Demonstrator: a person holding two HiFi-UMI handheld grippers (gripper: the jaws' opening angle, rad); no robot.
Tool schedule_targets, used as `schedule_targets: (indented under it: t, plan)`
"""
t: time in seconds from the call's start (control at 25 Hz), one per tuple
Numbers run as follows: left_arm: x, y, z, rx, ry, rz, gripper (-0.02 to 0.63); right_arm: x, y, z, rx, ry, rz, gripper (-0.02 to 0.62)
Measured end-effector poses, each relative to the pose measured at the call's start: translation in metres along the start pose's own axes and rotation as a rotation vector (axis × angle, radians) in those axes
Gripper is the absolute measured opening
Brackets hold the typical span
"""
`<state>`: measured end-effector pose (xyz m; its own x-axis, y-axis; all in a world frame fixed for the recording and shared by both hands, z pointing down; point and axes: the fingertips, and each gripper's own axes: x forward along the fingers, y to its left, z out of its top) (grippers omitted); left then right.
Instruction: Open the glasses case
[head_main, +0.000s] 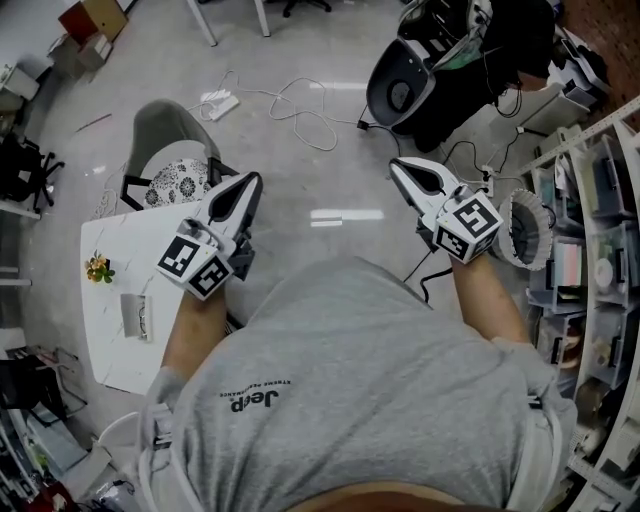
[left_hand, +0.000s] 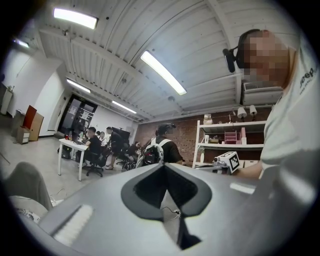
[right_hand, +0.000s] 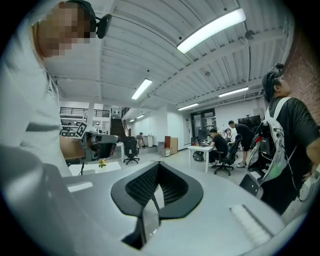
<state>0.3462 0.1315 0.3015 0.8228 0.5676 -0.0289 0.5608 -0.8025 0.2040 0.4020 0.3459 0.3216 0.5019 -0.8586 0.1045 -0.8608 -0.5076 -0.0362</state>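
Note:
The glasses case (head_main: 135, 317), a flat grey box, lies shut on the small white table (head_main: 115, 360) at the left of the head view. Both grippers are held level in front of the person's grey shirt, over the floor and away from the case. My left gripper (head_main: 251, 181) is beside the table's right edge, jaws together and empty. My right gripper (head_main: 397, 165) is further right, also shut with nothing in it. In the left gripper view the jaws (left_hand: 162, 166) meet at a point; in the right gripper view (right_hand: 159, 165) they do too.
A small pot of yellow flowers (head_main: 98, 268) stands on the table near the case. A grey chair (head_main: 170, 140) is behind the table. A white cable (head_main: 290, 105) trails on the floor. Shelves (head_main: 590, 260) and black equipment (head_main: 410, 85) stand at the right. People sit at desks (left_hand: 75, 147) beyond.

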Motion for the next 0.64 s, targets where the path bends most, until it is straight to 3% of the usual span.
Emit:
schedule_targets:
  t: [0.64]
  plan:
    - [0.011,0.007,0.004,0.015,-0.001,0.021,0.049,0.006,-0.021,-0.001,-0.014,0.013,-0.003,0.0]
